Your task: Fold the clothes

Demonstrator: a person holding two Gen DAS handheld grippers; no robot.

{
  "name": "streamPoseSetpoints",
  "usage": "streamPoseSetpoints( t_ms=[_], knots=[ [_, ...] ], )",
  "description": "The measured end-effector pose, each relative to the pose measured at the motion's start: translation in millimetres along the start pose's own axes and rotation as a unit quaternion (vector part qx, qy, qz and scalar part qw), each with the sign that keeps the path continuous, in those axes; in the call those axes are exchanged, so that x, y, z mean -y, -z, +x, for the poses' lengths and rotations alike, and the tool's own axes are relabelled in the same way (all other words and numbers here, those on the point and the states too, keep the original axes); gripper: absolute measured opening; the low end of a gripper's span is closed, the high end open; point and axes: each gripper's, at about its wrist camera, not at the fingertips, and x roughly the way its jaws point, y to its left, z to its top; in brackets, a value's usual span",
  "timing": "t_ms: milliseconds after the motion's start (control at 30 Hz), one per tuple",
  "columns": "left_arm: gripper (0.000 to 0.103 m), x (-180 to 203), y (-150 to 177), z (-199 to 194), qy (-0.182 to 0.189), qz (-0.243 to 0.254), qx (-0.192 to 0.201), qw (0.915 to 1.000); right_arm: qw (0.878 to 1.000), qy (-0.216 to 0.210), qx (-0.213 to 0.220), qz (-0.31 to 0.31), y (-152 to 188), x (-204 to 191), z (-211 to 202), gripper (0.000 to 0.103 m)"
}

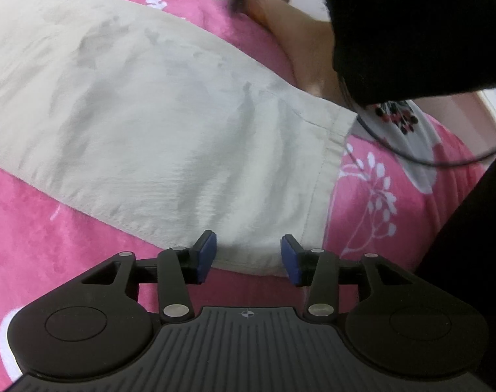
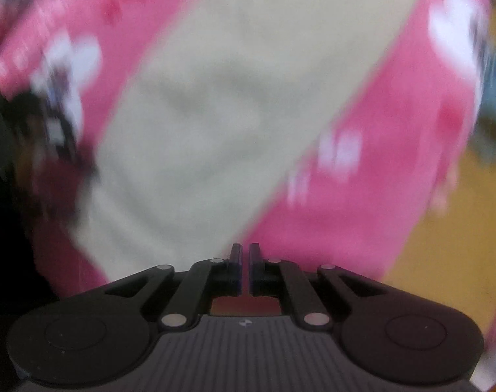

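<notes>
A beige garment (image 1: pixel 156 124) lies flat on a pink floral bedcover (image 1: pixel 61 245), its hemmed end to the right. My left gripper (image 1: pixel 248 258) is open, its blue pads on either side of the garment's near edge by the hem corner. In the blurred right wrist view the same beige garment (image 2: pixel 215 114) runs diagonally across the pink cover (image 2: pixel 362 179). My right gripper (image 2: pixel 245 268) is shut with nothing visible between its pads, just off the garment's near edge.
A person's bare arm (image 1: pixel 300 49) and black sleeve (image 1: pixel 421 26) reach in at the upper right of the left wrist view, with a thin black cable (image 1: pixel 421 160). A yellow floor (image 2: pixel 444 245) shows beyond the cover's right edge in the right wrist view.
</notes>
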Motion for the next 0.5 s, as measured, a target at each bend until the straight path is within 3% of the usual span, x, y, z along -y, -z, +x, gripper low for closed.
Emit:
streamPoseSetpoints(
  t_ms=[67,133,200,267,367,467,500],
  knots=[
    [0.047,2.8,-0.3,1.0,-0.001,0.009,-0.001,1.0,0.997,0.015,0.077,-0.019,-16.2,-9.1,-4.4,0.003],
    [0.047,3.0,0.6,-0.5,-0.002,0.014,-0.001,0.9999,0.992,0.024,0.121,-0.039,-28.5,-20.9,6.4,0.003],
    [0.047,2.1,1.3,-1.2,0.002,0.01,0.002,0.9999,0.99,0.036,0.113,-0.072,-29.5,-26.0,24.9,0.003],
    [0.047,0.9,1.8,-3.4,0.007,0.005,0.005,1.0,0.993,0.044,0.049,-0.102,-15.4,-21.5,44.0,0.003],
    [0.047,2.1,1.5,-3.6,0.011,0.001,0.009,0.9999,0.995,0.028,-0.026,-0.087,16.5,-5.5,44.6,0.003],
    [0.047,1.5,1.0,-4.0,0.016,0.0,0.008,0.9998,0.994,0.056,-0.035,-0.09,29.6,-2.1,30.5,0.003],
    [0.047,1.8,0.2,-3.0,0.017,-0.001,0.007,0.9998,0.996,0.042,-0.006,-0.08,25.4,-3.7,21.7,0.003]
  ],
)
